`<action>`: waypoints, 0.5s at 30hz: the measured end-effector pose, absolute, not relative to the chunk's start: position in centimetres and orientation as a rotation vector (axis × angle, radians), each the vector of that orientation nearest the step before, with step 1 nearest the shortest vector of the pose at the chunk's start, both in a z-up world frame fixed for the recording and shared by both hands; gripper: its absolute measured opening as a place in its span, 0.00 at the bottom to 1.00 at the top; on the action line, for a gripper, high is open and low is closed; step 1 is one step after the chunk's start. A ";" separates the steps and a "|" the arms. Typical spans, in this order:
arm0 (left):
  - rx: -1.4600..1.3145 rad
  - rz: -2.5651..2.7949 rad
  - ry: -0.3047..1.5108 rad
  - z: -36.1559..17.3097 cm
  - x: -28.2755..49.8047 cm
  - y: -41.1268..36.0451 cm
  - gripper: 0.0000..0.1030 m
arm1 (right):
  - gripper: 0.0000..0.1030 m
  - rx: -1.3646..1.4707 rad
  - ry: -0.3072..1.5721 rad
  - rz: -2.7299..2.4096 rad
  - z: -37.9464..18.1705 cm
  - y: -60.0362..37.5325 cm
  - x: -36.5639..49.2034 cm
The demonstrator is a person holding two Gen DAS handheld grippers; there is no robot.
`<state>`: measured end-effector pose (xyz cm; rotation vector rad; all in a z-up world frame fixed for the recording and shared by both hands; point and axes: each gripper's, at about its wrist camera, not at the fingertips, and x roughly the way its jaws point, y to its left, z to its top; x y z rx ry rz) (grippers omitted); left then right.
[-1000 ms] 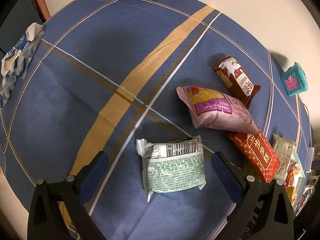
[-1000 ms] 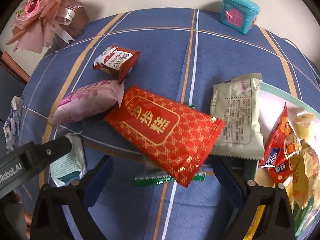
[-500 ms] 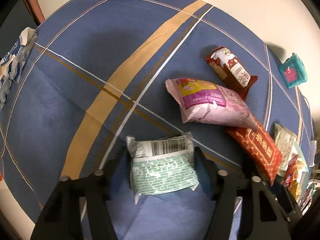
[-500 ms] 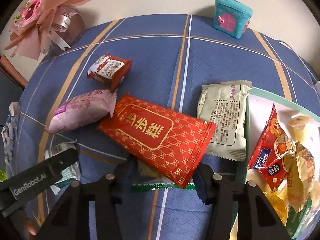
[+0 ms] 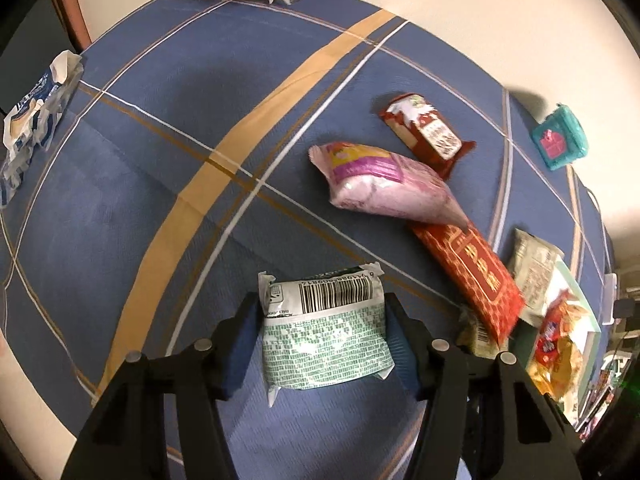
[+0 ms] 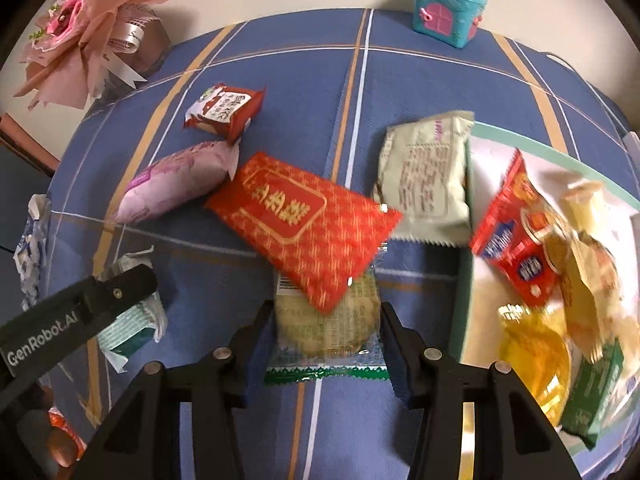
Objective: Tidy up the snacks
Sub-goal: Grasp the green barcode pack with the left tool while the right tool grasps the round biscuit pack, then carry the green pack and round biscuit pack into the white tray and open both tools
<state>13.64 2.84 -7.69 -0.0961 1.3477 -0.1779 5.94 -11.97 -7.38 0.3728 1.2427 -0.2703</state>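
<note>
My left gripper [image 5: 322,312] is shut on a green-and-white snack packet [image 5: 324,344] with a barcode, its pads pressing both sides; the same packet [image 6: 132,324] shows under that gripper's finger in the right wrist view. My right gripper [image 6: 326,316] is shut on a clear cookie packet with green edges [image 6: 332,340]. A red packet with gold characters [image 6: 304,224] lies with its corner on top of the cookie packet. Just to the right stands a teal-rimmed tray [image 6: 464,280] holding several snacks.
On the blue striped tablecloth [image 5: 160,160] lie a pink packet [image 6: 176,180], a red-brown packet [image 6: 224,110] and a beige packet [image 6: 428,184] leaning on the tray. A teal toy house [image 6: 448,10] and a pink bouquet [image 6: 92,36] stand at the back; a blue-white wrapper [image 5: 36,112] lies far left.
Both grippers went from wide open to shut, the left on the green-and-white packet, the right on the cookie packet under the red one. Both views have shifted slightly.
</note>
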 end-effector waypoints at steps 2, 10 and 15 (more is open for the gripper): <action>-0.096 -0.190 1.329 -6.8 12.9 2.7 0.60 | 0.51 0.374 1.241 -0.267 -6.9 -11.9 5.1; -0.083 -0.229 1.246 -3.5 10.9 2.0 0.60 | 0.51 0.360 1.185 -0.264 -3.6 -12.1 1.3; -0.091 -0.262 1.222 -2.1 10.5 1.7 0.60 | 0.51 0.350 1.145 -0.269 -1.3 -12.4 0.1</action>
